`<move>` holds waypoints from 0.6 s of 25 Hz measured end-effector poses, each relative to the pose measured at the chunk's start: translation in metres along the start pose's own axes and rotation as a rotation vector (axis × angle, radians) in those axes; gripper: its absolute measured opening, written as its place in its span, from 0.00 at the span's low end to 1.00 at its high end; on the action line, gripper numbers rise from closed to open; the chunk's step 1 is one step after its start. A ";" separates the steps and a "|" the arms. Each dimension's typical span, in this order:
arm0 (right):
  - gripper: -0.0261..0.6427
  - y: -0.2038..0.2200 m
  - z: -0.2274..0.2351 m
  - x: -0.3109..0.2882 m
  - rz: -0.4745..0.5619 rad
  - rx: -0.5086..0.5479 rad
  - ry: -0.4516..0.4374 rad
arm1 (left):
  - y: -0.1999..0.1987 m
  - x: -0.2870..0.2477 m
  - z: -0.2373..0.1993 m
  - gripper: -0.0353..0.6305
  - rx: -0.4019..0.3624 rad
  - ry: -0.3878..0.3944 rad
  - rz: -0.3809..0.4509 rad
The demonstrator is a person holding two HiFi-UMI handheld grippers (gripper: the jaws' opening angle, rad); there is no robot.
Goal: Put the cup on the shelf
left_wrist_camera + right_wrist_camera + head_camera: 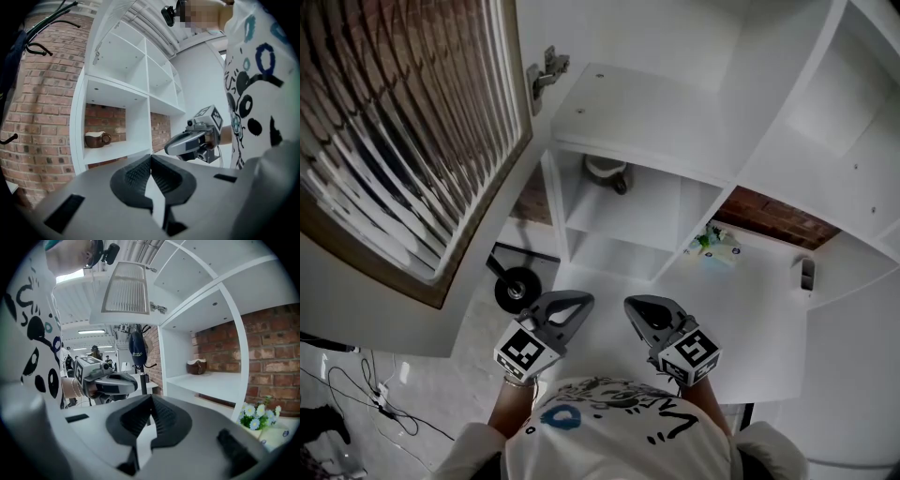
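A brown cup [606, 170] stands upright in a lower compartment of the white shelf unit [667, 117], against the brick back wall. It also shows as the cup [96, 139] in the left gripper view and the cup [197, 366] in the right gripper view. Both grippers hang close to my body, well short of the shelf. My left gripper [578, 301] is shut with nothing in it, its own jaws [151, 160] meeting edge to edge. My right gripper [638, 307] is shut and empty too, with the jaws [151, 400] pressed together.
An open cabinet door with ribbed glass [412, 141] juts out at the left. A black stand on a wheeled base [517, 287] sits beside the shelf. A small pot of flowers [714, 246] and a grey object [806, 274] rest on the white counter at the right. Cables [375, 394] lie on the floor.
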State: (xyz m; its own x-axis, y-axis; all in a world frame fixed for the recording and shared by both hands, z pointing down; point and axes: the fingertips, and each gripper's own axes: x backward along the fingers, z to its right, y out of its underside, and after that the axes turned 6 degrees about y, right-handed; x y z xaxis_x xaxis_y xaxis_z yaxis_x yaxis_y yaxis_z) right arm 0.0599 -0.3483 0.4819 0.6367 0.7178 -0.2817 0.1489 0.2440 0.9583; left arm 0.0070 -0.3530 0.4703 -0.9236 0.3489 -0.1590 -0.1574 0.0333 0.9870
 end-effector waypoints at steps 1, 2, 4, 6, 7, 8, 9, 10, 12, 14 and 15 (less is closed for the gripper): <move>0.08 0.002 0.001 0.001 -0.013 0.000 0.002 | 0.001 0.001 0.000 0.08 -0.001 -0.001 -0.001; 0.08 0.005 0.002 0.001 -0.029 0.000 0.003 | 0.001 0.002 0.000 0.08 -0.002 -0.003 -0.001; 0.08 0.010 0.003 0.001 -0.054 0.003 0.001 | 0.002 0.003 -0.001 0.08 -0.002 -0.007 -0.002; 0.08 0.013 0.005 0.001 -0.062 -0.002 0.002 | 0.004 0.004 -0.002 0.08 -0.002 -0.009 -0.004; 0.08 0.014 0.005 0.002 -0.063 -0.009 0.001 | 0.004 0.004 -0.003 0.08 -0.002 -0.009 -0.003; 0.08 0.014 0.005 0.001 -0.062 -0.015 -0.003 | 0.005 0.005 -0.003 0.08 -0.002 -0.009 -0.003; 0.08 0.014 0.004 0.001 -0.059 -0.017 -0.006 | 0.005 0.005 -0.003 0.08 -0.001 -0.009 -0.004; 0.08 0.013 0.004 0.001 -0.057 -0.015 -0.008 | 0.005 0.005 -0.003 0.08 0.000 -0.010 -0.005; 0.08 0.013 0.004 0.001 -0.057 -0.012 -0.011 | 0.005 0.005 -0.003 0.08 -0.001 -0.010 -0.003; 0.08 0.014 0.003 0.001 -0.059 -0.014 -0.012 | 0.004 0.004 -0.002 0.08 0.004 -0.008 -0.004; 0.08 0.014 0.003 0.001 -0.059 -0.016 -0.012 | 0.004 0.004 -0.001 0.08 0.006 -0.007 -0.005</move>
State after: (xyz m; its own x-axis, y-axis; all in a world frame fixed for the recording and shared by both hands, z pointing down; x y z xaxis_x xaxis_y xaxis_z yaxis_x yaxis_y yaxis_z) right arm 0.0649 -0.3460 0.4949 0.6362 0.6941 -0.3369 0.1747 0.2957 0.9392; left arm 0.0020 -0.3524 0.4739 -0.9203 0.3554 -0.1637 -0.1598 0.0405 0.9863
